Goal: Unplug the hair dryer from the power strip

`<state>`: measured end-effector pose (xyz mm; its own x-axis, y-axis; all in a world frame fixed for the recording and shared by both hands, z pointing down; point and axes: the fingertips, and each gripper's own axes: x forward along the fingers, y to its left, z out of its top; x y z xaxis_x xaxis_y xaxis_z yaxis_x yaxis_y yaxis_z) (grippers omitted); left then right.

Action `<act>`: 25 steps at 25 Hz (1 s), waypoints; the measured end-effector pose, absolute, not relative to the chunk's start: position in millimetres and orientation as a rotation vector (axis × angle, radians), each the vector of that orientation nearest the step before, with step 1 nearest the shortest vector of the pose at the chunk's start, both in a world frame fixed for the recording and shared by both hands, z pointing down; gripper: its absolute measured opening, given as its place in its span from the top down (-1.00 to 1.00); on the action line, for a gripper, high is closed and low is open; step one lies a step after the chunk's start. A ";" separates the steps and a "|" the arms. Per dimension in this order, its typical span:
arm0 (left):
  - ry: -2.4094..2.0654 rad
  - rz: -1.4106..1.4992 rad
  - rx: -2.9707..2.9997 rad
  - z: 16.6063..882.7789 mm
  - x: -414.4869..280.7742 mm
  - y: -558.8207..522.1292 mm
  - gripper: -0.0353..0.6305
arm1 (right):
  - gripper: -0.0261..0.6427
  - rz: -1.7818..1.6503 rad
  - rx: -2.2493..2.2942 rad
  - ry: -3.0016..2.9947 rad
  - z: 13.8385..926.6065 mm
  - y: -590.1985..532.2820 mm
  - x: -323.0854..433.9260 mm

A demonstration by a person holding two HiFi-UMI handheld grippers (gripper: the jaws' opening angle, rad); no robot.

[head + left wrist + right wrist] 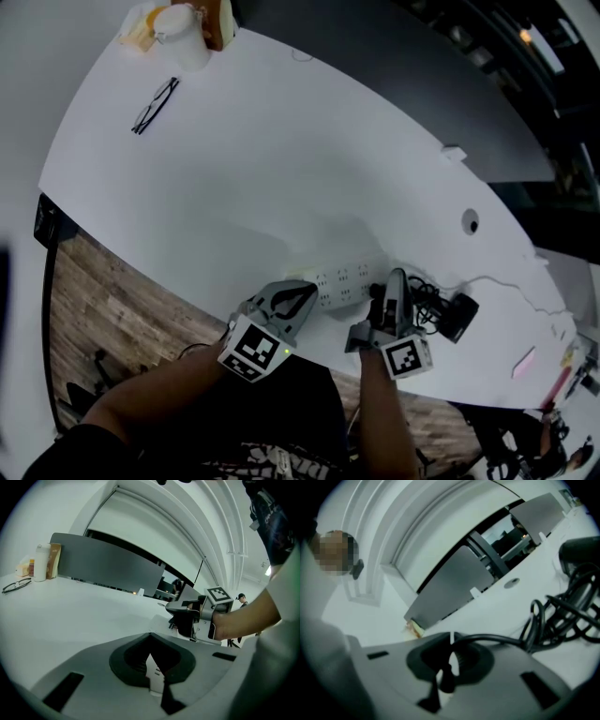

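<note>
While right gripper (451,644) clamps the plug (445,680), cord (501,641) loops aside.

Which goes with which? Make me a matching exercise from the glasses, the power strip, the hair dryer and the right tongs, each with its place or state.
Column one:
1 glasses
2 power strip
3 hair dryer
4 right tongs

Column two:
A shut on the black cord
B white, at the near edge of the table
C black, right of the coiled cord
D far left end of the table

Pairs: 1-D, 2-B, 3-C, 4-A
</note>
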<state>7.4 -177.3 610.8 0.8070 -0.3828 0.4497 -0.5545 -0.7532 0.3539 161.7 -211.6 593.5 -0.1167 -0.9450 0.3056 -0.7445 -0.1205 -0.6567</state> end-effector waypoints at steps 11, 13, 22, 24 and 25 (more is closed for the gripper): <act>-0.519 0.472 2.498 609.6 19.8 -162.5 0.81 | 0.79 -0.847 -2.101 1.931 589.4 -209.3 161.9; -0.489 0.463 2.483 609.5 20.3 -163.0 0.81 | 0.79 -0.785 -2.132 1.960 586.3 -205.4 157.8; -0.363 0.475 2.443 611.8 26.8 -149.9 0.82 | 0.79 -0.777 -2.316 1.916 589.8 -215.6 151.1; -0.355 0.486 2.440 612.9 28.7 -148.3 0.81 | 0.79 -0.687 -2.326 2.009 587.8 -213.7 143.2; -0.351 0.485 2.434 613.3 29.0 -148.5 0.81 | 0.79 -0.648 -2.331 2.051 587.0 -212.7 139.9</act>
